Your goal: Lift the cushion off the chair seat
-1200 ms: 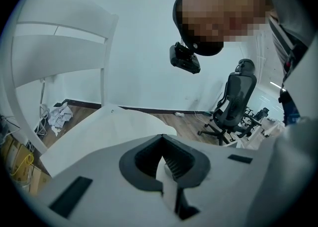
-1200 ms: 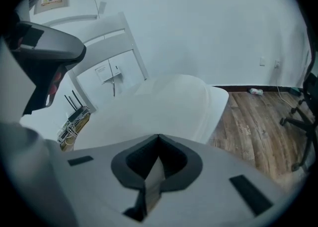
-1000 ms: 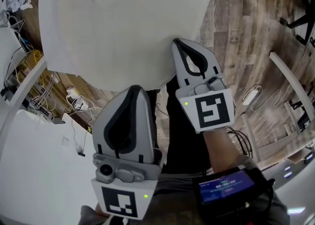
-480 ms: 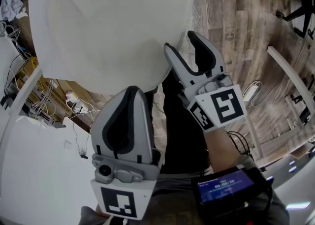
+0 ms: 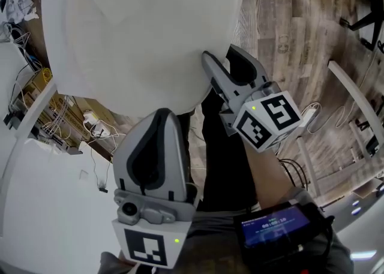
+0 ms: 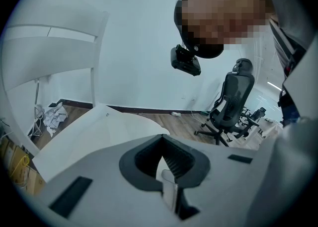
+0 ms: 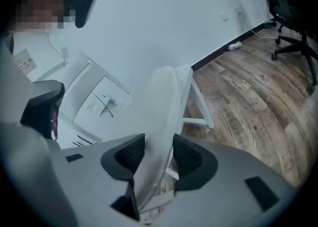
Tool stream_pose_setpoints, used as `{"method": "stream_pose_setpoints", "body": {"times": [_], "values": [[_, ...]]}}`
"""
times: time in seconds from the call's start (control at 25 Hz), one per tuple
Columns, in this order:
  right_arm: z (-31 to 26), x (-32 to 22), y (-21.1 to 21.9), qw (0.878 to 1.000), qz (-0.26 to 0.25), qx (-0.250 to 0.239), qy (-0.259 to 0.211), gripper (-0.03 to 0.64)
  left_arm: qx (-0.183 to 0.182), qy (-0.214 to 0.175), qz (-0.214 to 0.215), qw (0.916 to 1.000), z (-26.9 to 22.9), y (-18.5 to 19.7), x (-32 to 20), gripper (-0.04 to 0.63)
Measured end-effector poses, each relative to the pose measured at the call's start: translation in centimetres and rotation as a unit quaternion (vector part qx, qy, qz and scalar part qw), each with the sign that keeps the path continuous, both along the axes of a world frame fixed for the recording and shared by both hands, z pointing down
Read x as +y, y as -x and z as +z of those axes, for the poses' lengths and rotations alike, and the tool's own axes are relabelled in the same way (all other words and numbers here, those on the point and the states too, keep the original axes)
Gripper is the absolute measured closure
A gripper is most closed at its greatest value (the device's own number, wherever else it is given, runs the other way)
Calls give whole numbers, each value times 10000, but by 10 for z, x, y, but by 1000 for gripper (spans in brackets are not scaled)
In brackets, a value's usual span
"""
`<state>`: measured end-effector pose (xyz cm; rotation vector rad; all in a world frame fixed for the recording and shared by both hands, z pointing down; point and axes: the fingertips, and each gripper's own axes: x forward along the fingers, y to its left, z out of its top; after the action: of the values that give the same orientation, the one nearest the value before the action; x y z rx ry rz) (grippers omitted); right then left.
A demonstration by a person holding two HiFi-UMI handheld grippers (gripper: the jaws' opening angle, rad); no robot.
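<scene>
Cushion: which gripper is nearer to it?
Right. The right gripper has the edge of the cushion between its jaws, which have just been closing; the left gripper, shut, points at the near edge.

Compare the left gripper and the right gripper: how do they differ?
The left gripper has its fingers shut on the cushion edge; the right gripper has its fingers apart, having just been closing, with that edge between them. The right gripper is tilted sideways; the left gripper sits square. Both meet one cushion.
</scene>
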<state>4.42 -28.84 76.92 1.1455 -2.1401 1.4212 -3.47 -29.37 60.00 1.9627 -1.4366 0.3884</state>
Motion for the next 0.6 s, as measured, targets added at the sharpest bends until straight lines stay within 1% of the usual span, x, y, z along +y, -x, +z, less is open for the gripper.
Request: {"method": "stream_pose_setpoints", "body": {"times": [0.24, 0.32, 0.36, 0.4, 0.6], "values": [[-2, 1, -5, 9995, 128, 206, 179, 496, 67, -90, -102, 9999, -17, 9, -2, 589], [-5, 2, -6, 9995, 140, 255, 147, 520, 74, -144, -132, 9998, -24, 12, -2, 589], [-8, 2, -6, 9995, 134, 279, 107, 553, 72, -177, -141, 9997, -28, 13, -2, 589], [-10, 2, -6, 9994, 129, 299, 69, 563, 69, -213, -150, 9996, -32, 15, -2, 589], [-33, -4, -2, 9995, 70, 285, -121, 578, 79, -443, -191, 9988, -57, 17, -5, 589]]}}
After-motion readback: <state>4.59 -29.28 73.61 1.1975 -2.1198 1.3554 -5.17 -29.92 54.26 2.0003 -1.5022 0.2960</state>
